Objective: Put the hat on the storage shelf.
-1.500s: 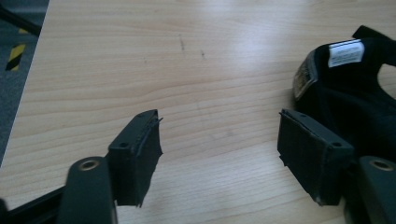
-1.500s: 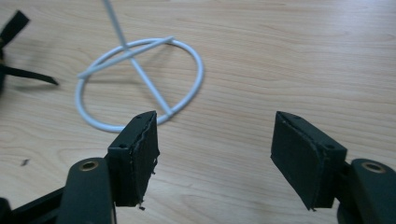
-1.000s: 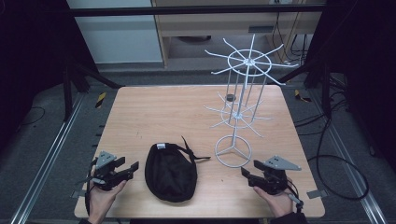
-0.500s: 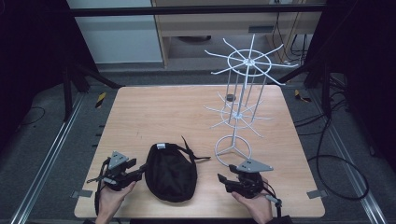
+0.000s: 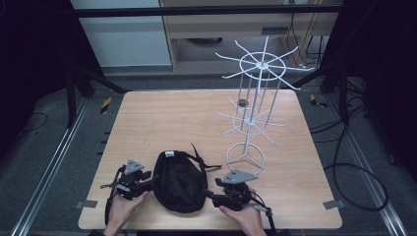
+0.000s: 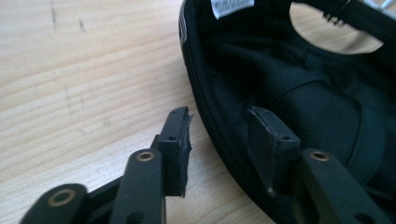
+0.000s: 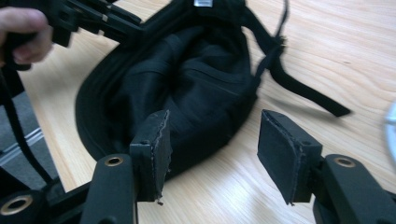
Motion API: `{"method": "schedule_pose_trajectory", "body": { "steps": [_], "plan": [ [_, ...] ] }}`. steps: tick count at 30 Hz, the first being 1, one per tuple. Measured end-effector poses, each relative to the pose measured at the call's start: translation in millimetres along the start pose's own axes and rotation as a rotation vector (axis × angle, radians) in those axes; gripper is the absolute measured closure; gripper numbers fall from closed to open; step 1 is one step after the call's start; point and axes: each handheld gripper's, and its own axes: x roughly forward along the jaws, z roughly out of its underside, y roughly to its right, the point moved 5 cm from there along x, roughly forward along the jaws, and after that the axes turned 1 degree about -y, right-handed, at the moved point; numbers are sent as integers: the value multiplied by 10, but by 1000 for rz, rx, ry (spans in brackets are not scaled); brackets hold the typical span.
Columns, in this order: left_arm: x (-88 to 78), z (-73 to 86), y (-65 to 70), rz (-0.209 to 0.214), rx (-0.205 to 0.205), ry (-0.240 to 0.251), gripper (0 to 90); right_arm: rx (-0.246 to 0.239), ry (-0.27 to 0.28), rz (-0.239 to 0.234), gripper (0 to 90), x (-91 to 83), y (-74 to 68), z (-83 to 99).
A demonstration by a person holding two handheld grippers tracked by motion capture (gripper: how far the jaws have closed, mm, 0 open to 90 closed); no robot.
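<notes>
Near the bench's (image 5: 147,123) front edge lies the black cap (image 5: 179,182), underside up. The left claw (image 5: 147,181) straddles its rim, jaws just closing, not yet pinching. The right claw (image 5: 210,195) hangs open just short of the crown. A thin bite could slip off the rim. The left gripper view alone shows that straddle; the high view shows the white wire rack (image 5: 255,98) behind.

Black cap (image 6: 299,93) runs off the top, right and bottom edges of the left gripper view — its far rim is unseen there. White label (image 6: 232,6) is cut by the top edge, print too blurred to read. In the high view, both forearms leave the bottom edge — small dark object (image 5: 241,103) on the wire rack (image 5: 251,118) is too small to identify.
</notes>
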Motion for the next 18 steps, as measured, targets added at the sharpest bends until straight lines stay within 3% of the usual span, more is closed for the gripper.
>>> {"method": "schedule_pose_trajectory", "body": {
  "steps": [5, 10, 12, 14, 17, 18],
  "plan": [
    [25, 12, 4, 17, -7, -17, 681, 9, 0, -38, 433, 134, -121, -39],
    [17, 23, -1, 28, -23, -31, 715, -8, -50, 12, 439, 247, -113, 22],
    [14, 26, 3, 30, -27, -32, 718, -3, -53, 12, 447, 256, -98, 31],
    [1, 34, 23, 34, -28, -32, 722, 7, -63, 15, 497, 268, -69, 35],
    [-53, 71, 86, 51, -27, -36, 718, 4, -76, 19, 658, 284, -22, -5],
    [-53, 71, 86, 51, -27, -36, 713, 4, -76, 19, 658, 284, -22, -5]
  ]
}}
